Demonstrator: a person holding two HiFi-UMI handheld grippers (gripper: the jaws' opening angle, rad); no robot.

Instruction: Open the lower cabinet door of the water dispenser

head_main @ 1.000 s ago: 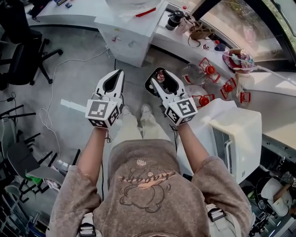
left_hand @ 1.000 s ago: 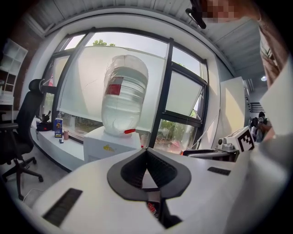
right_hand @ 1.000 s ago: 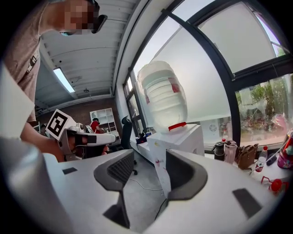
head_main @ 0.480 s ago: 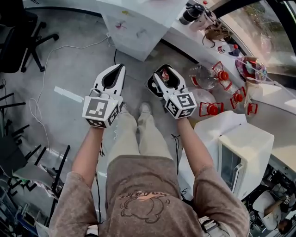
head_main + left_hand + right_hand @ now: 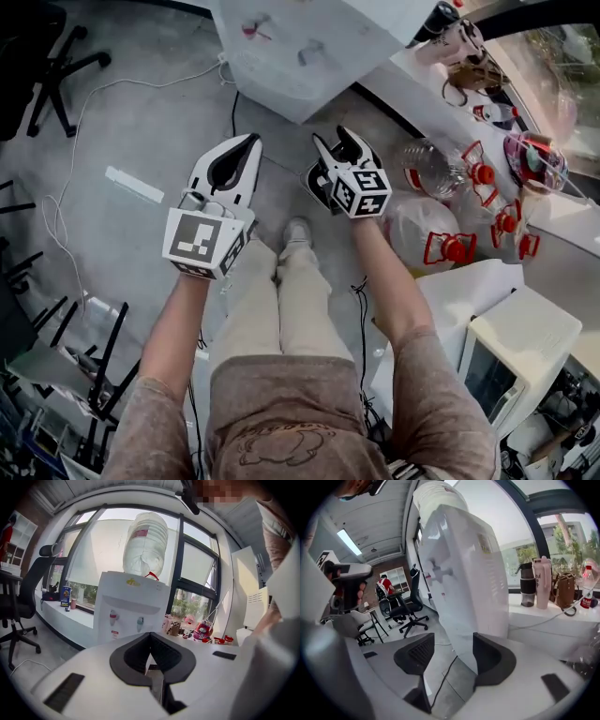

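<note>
Grey office floor (image 5: pixel 150 131). Item: water dispenser (image 5: pixel 309 47), upright just ahead of both my tongs, untouched. Item: left tongs (image 5: pixel 251 141), tips together, empty. Item: right tongs (image 5: pixel 335 139), opening wide, nothing between them

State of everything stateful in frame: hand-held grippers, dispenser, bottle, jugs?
Left hand-held gripper: shut, empty.
Right hand-held gripper: jaws opening, nothing between them.
Dispenser: upright; lower door hidden behind the gripper, can't tell.
Bottle: seated neck-down on the dispenser.
Jugs: red caps on.
</note>
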